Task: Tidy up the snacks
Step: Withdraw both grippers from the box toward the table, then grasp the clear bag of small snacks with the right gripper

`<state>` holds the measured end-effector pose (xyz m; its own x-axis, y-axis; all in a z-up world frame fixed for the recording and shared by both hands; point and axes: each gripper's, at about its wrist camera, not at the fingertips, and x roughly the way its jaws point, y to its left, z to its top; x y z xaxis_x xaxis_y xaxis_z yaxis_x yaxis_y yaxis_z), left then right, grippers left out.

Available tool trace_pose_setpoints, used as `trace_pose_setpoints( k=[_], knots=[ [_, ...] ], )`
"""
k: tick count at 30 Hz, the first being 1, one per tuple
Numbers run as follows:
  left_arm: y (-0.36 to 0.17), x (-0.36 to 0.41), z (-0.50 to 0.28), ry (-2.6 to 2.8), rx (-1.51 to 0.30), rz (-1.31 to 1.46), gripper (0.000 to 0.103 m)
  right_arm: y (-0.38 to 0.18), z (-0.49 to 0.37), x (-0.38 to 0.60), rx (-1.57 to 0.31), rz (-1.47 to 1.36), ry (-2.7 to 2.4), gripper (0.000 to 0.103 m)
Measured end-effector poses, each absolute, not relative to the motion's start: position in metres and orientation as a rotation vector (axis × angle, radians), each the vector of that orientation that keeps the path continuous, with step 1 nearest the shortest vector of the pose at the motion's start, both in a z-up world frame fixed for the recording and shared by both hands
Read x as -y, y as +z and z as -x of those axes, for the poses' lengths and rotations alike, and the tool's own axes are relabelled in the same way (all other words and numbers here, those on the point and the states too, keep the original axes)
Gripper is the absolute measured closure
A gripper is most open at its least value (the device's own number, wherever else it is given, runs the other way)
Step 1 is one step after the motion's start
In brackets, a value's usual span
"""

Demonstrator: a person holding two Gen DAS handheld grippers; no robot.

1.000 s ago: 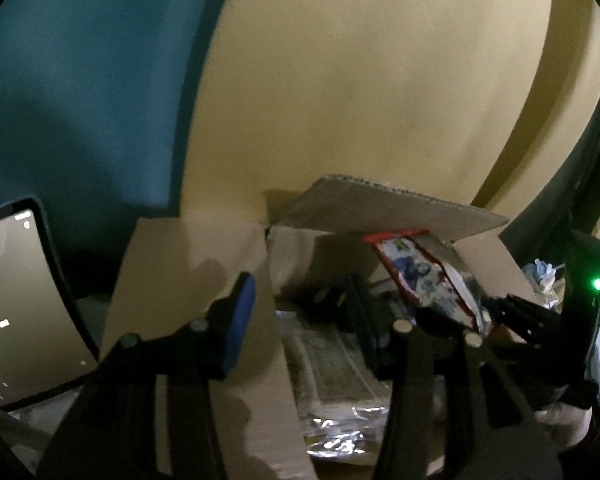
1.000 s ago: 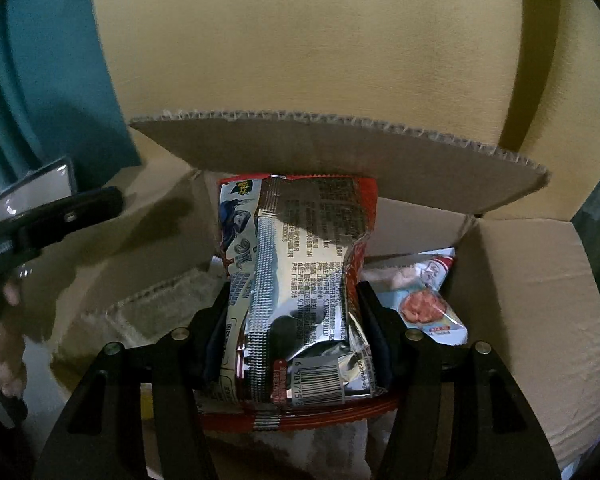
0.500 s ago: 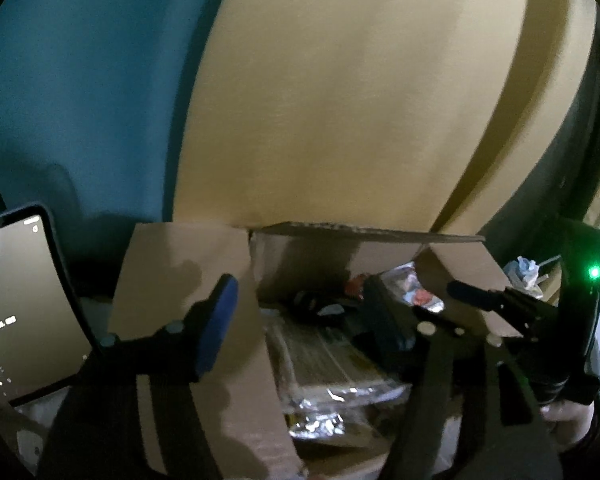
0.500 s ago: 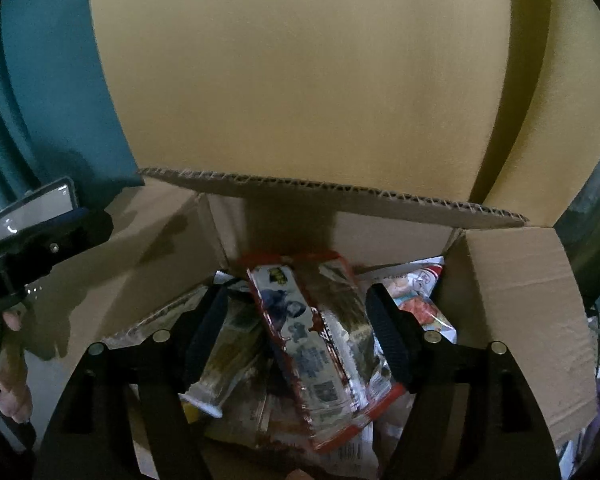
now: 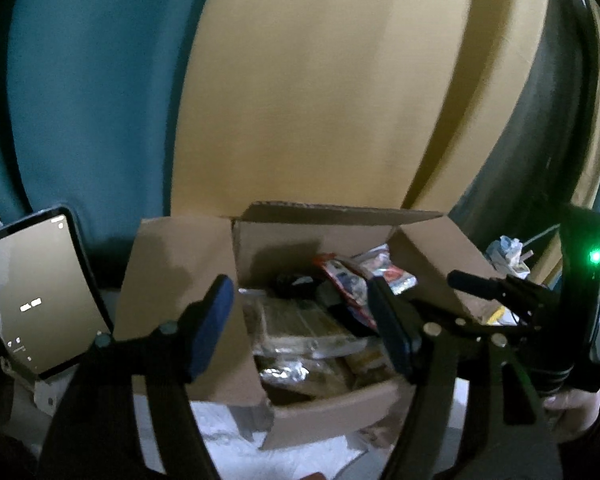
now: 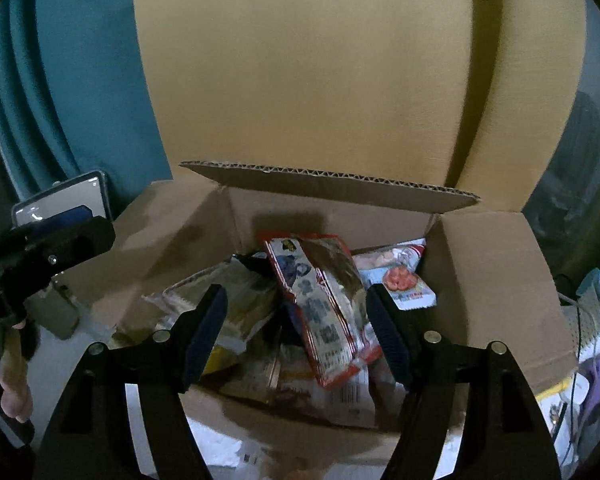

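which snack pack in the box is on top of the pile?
The red-edged pack with blue print, leaning diagonally across the middle of the cardboard box. The white pack with the red picture sits behind it; the clear-wrapped ones lie underneath.

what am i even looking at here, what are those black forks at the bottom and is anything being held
Those forks are hand-held claws, one in each of a person's hands, each with a camera looking along its two fingers. One picture is from the left claw, whose jaws are opening, the other from the right claw. Both look down into an open cardboard box of snack packets. A red and silver packet lies on top. Neither claw holds anything. A lit tablet stands at the left.
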<state>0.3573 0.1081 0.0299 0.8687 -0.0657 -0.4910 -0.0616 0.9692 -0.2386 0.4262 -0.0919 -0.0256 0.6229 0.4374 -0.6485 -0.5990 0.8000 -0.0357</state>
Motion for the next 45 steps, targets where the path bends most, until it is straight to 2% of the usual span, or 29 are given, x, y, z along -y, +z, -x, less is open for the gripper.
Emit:
trace_pose_setpoints(
  k=[14,21,36,45],
  knots=[
    [0.028,-0.072,-0.312,-0.023,-0.525,0.213,0.032,-0.013,-0.381,0.138,-0.63,0.225,0.591,0.028],
    [0.006,-0.051,-0.291,-0.037,-0.556,0.209,0.032,-0.025,-0.369,0.167,-0.643,0.206,0.582,0.028],
    [-0.087,-0.038,-0.28,-0.014,-0.719,0.262,0.032,-0.117,-0.369,0.196,-0.814,0.201,0.58,0.028],
    [-0.113,-0.056,-0.28,0.0,-0.76,0.298,0.032,-0.152,-0.374,0.17,-0.886,0.216,0.636,0.028]
  ],
)
